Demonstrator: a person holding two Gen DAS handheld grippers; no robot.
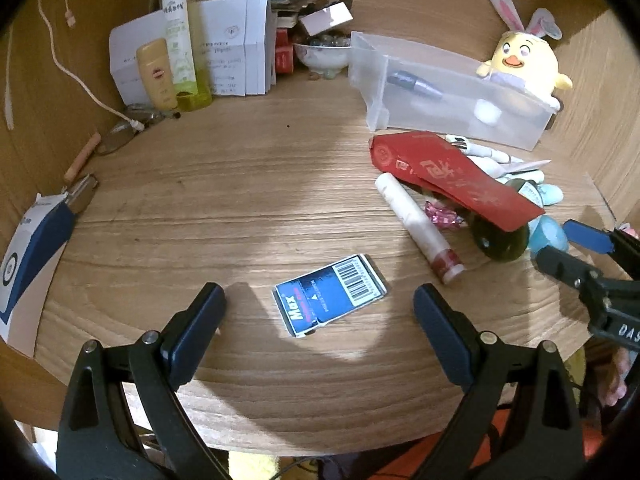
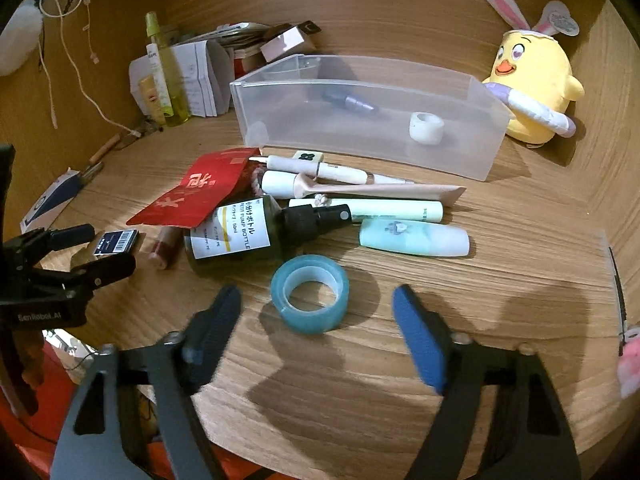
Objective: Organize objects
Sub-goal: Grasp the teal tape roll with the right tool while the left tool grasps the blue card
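A small blue staple box (image 1: pixel 330 294) lies flat on the wooden desk (image 1: pixel 224 208), between the fingers of my left gripper (image 1: pixel 319 294), which is open and not touching it. In the right wrist view a light blue tape roll (image 2: pixel 308 320) lies flat between the fingers of my right gripper (image 2: pixel 316 294); the pads stand clear of it on both sides, so it is open. Behind the roll lies a heap: a dark pump bottle (image 2: pixel 240 236), a red envelope (image 2: pixel 200 196), pens (image 2: pixel 316 168) and a mint tube (image 2: pixel 412 236). A clear plastic bin (image 2: pixel 360 140) behind them holds a grey tube (image 2: pixel 352 102) and a small white roll (image 2: pixel 426 128).
A yellow chick plush (image 2: pixel 528 80) sits at the bin's right end. Bottles (image 1: pixel 180 48), white boxes (image 1: pixel 228 48) and a bowl (image 1: pixel 324 58) crowd the back left corner. A white cable (image 1: pixel 72 68) hangs on the left wall. A pink-and-white tube (image 1: pixel 416 224) lies beside the envelope.
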